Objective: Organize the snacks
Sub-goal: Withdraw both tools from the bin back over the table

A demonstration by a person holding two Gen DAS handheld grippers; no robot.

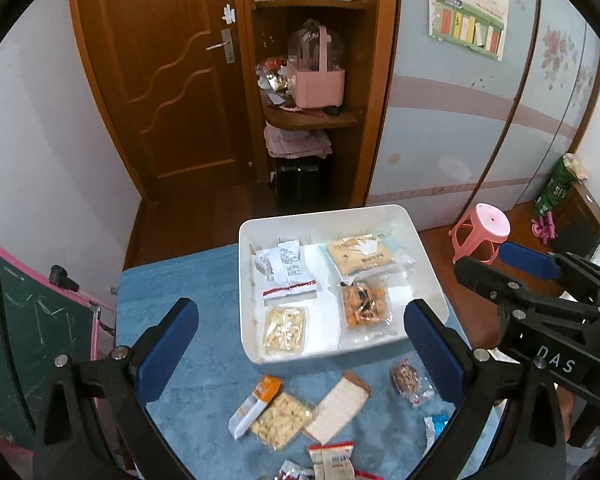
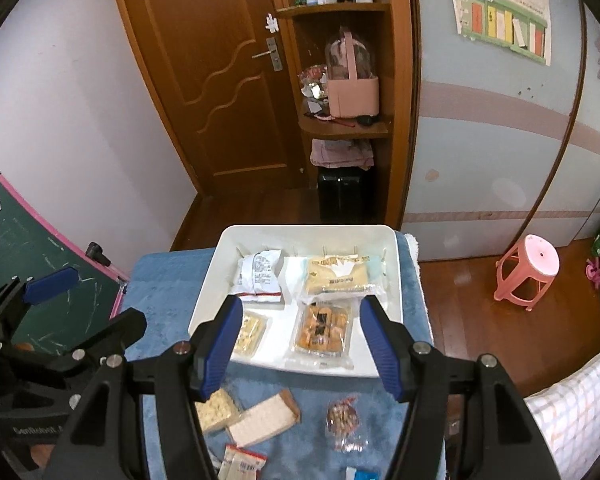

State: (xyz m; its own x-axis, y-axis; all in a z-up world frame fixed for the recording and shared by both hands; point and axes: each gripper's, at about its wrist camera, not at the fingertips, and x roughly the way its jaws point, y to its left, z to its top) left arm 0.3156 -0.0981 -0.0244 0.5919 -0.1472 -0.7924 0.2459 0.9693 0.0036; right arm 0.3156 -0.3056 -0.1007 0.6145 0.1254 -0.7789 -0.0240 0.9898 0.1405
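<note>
Four packets lie in the white plastic tray (image 1: 428, 280); several more wait on the blue-clothed tabletop (image 1: 188, 364) near its front edge. Left gripper (image 1: 300, 344) jaws wide, right gripper (image 2: 300, 344) half-open, both empty.

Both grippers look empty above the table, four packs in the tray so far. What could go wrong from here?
1. The white tray sits at the blue table's far edge; a push while loading might shove it off.
2. The bread slice pack overlaps the cracker pack, so a grab may pinch both.
3. The left gripper and right gripper hover close together and could collide.
</note>
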